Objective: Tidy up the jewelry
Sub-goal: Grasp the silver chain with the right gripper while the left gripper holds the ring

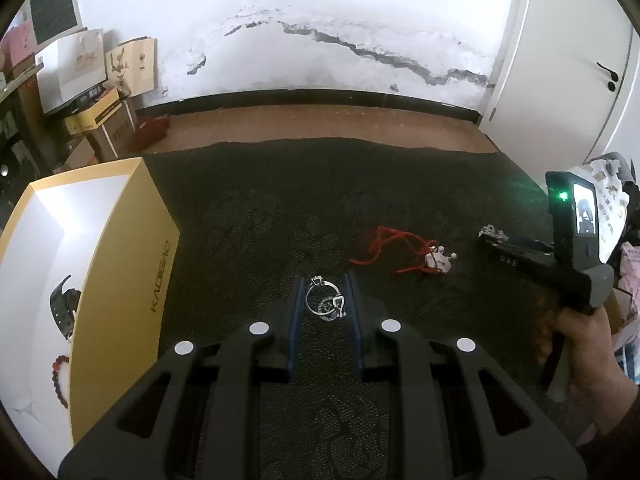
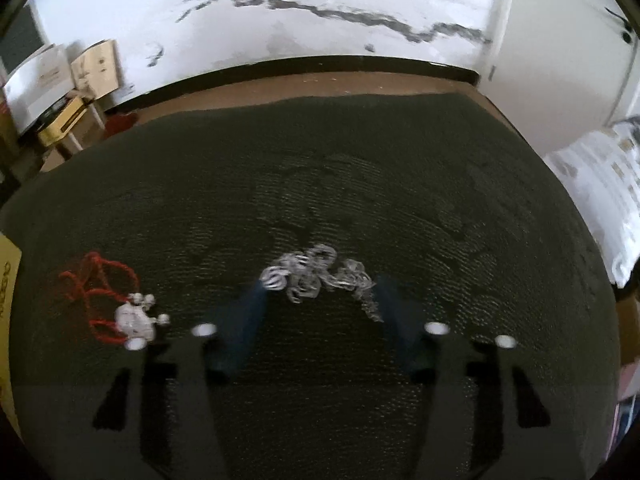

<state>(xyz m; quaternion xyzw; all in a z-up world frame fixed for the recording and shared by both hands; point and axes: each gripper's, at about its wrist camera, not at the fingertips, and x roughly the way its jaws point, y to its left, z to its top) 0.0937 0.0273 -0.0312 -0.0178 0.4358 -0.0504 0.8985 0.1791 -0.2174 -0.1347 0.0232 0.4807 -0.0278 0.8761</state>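
Left wrist: left gripper point(image 1: 323, 294) clenched on silver rings point(image 1: 325, 300), held beside the yellow box point(image 1: 120, 248); carry them over its rim before releasing.
Right wrist: right gripper point(image 2: 320, 300) jaws apart, straddling the silver chain point(image 2: 320, 276); pads not pressing yet. Centre the tangle, then close low on the cloth point(image 2: 320, 184).

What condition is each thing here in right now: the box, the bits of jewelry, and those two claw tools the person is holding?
Yellow box: open, jewelry already inside.
Rings: held between the left gripper's fingers.
Left gripper: shut on the rings.
Silver chain: bunched in a heap on the dark cloth, lying between the right gripper's fingers.
Right gripper: open around the chain, picture blurred.
Red cord pendant: lying loose on the cloth, cord tangled.
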